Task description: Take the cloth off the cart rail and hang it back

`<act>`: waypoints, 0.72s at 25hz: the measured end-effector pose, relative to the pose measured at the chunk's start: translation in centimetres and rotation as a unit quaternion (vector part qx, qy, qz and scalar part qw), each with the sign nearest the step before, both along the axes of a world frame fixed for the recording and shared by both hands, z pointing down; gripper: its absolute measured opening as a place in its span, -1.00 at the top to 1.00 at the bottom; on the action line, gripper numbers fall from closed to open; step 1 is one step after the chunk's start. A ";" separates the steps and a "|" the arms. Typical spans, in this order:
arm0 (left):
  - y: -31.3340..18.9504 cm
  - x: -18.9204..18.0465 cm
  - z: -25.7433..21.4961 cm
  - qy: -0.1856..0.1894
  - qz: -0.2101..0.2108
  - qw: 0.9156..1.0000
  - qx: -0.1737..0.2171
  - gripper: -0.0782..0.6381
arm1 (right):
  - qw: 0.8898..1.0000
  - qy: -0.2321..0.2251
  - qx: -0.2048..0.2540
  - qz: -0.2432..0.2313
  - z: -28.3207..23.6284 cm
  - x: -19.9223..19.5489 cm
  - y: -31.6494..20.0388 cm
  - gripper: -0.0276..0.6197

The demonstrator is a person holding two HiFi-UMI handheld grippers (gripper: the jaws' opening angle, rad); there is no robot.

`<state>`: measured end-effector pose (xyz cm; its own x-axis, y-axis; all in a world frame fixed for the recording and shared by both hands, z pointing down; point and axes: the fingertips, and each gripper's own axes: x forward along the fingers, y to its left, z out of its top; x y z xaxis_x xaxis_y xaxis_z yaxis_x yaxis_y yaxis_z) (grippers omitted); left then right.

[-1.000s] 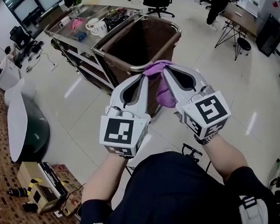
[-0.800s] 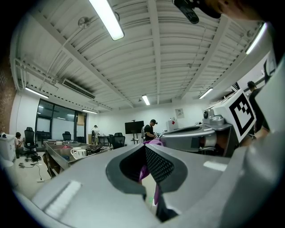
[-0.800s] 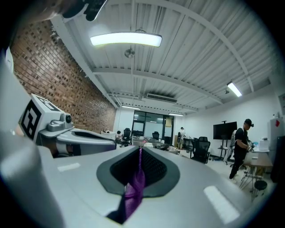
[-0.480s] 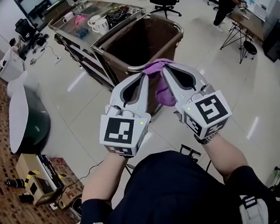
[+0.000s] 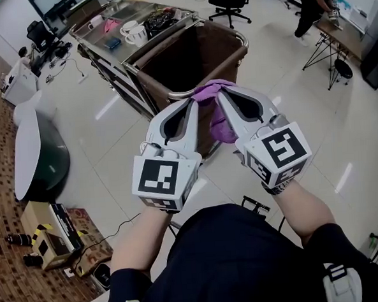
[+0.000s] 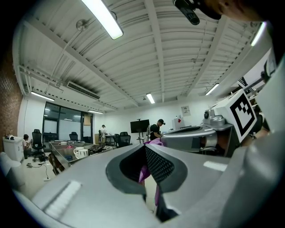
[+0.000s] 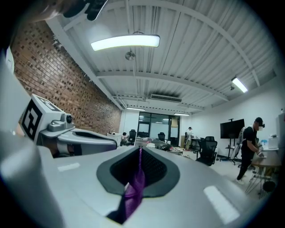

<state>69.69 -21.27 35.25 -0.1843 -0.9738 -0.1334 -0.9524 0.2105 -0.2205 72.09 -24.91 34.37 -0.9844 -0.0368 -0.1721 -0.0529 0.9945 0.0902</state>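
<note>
The cloth (image 5: 217, 117) is a small purple-pink piece, soft and creased. It is bunching into a rounded fold at the top and hanging down in a narrowing drape. It is sitting between the two gripper tips, over the near corner of the cart rail (image 5: 180, 93), in front of the brown laundry bag (image 5: 190, 58). Whether it is touching the rail cannot be told.

The left gripper (image 5: 192, 103) is clamping one edge of the cloth. In the left gripper view, the purple fabric (image 6: 142, 172) is showing pinched in the narrow slit between its closed jaws. The right gripper (image 5: 220, 95) is doing likewise, with a thin strip of cloth (image 7: 134, 187) running down through its closed jaws. The two grippers are angling toward each other, tips close together.

Compared with a second ago, both grippers are keeping the same hold, and the cloth is hanging in the same shape. The surroundings are sliding slightly in the head view. The cart's steel top (image 5: 145, 42) with its mugs (image 5: 132, 33) is sitting nearer the upper edge, and the person (image 5: 314, 5) in dark clothes is nearer the top right corner.
</note>
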 end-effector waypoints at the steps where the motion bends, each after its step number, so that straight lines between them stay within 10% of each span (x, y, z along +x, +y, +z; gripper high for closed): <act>1: -0.2 0.0 0.0 0.000 -0.002 1.000 0.000 0.77 | 1.000 0.000 0.000 -0.002 0.0 0.0 -0.2 0.87; 18: 0.1 1.4 2.3 0.051 -0.076 0.994 -0.062 0.77 | 0.998 -0.011 0.000 -0.062 0.6 0.8 -0.4 0.87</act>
